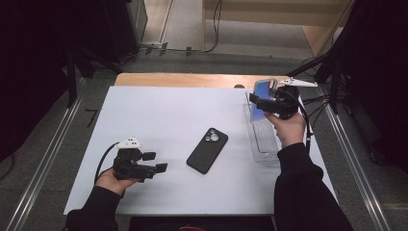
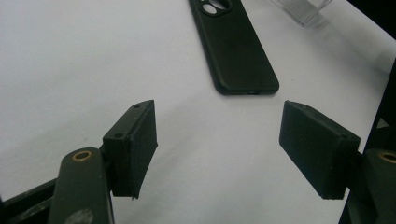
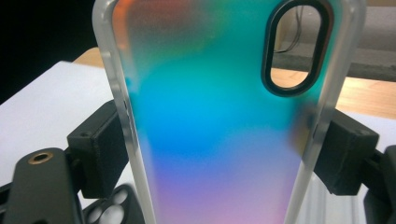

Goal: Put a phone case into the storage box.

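— What have you got in your right gripper?

— A see-through phone case with a rainbow sheen, blue-green in the middle and pink lower down. My jaws are clamped on its two long edges, and I hold it upright in the air above the far right part of the white surface. In the right gripper view the case stands right in front of the camera, its oval camera cut-out at the upper right.

— What lies under it?

— A clear plastic tray, long and narrow, resting along the right side of the surface, just below my right hand.

— And your left gripper?

— It is low over the near left part of the surface, jaws spread wide with nothing between them. In the left gripper view only bare white surface lies between the two black pads.

— Anything between your two hands?

— A black phone case, lying flat near the middle of the surface, back side up with the camera holes at its far end, turned at a slant. It is apart from both grippers and from the tray. From the left gripper view the black case lies straight ahead of the open jaws, with a corner of the tray beyond it.

— What else is around?

— A strip of bare wood at the far edge of the surface, grey floor with metal rails on both sides, and cables off to the right.
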{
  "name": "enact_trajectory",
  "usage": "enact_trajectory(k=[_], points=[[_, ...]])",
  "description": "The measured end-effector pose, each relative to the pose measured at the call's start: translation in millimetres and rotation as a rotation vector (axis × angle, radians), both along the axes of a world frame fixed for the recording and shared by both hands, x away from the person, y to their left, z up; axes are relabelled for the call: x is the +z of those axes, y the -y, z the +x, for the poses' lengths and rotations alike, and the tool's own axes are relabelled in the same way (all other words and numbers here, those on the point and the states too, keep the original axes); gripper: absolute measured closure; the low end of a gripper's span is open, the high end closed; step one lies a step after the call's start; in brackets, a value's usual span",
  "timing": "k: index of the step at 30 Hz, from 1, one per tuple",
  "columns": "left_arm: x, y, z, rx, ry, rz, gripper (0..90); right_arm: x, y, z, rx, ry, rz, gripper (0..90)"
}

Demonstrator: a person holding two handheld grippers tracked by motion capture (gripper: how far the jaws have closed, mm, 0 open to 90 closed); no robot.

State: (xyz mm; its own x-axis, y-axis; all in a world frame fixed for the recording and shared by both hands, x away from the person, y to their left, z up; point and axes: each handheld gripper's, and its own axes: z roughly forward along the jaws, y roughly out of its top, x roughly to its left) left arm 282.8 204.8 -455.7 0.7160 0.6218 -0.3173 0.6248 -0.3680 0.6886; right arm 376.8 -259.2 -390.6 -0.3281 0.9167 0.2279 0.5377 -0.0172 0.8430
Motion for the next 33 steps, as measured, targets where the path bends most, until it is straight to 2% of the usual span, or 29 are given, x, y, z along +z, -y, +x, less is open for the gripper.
enact_trajectory(k=[3,5,15,18,21,23,25,28,33], points=[[0.0,-0.6,1.2,0.000,0.000,0.010,27.9,-1.8,5.5,9.2,-0.026,-0.018,0.017,15.1],[-0.3,-0.8,1.6,0.000,-0.003,0.006,27.9,-4.5,7.9,14.9,-0.041,-0.012,0.023,15.1],[-0.6,1.1,0.3,-0.011,0.000,0.015,28.0,-9.2,15.8,51.2,-0.102,-0.028,0.008,15.0],[-0.6,0.9,0.3,-0.011,-0.001,0.015,27.9,-12.7,16.7,61.3,-0.117,-0.066,-0.009,15.0],[-1.2,1.5,0.1,-0.017,-0.005,0.010,27.9,-18.3,14.7,68.8,-0.126,-0.054,-0.063,15.0],[-1.4,2.4,-0.2,-0.022,-0.005,0.013,27.9,-23.7,13.4,74.1,-0.131,-0.059,-0.081,15.0],[-1.5,3.2,-0.6,-0.025,-0.006,0.012,27.9,-29.9,12.7,79.3,-0.139,-0.077,-0.064,14.9],[-1.3,2.9,-0.8,-0.027,-0.006,0.012,27.9,-38.8,12.5,86.1,-0.147,-0.091,-0.068,14.9],[-1.7,1.2,-0.3,-0.027,-0.010,0.011,27.9,-52.6,13.2,95.8,-0.165,-0.147,-0.052,14.7]])
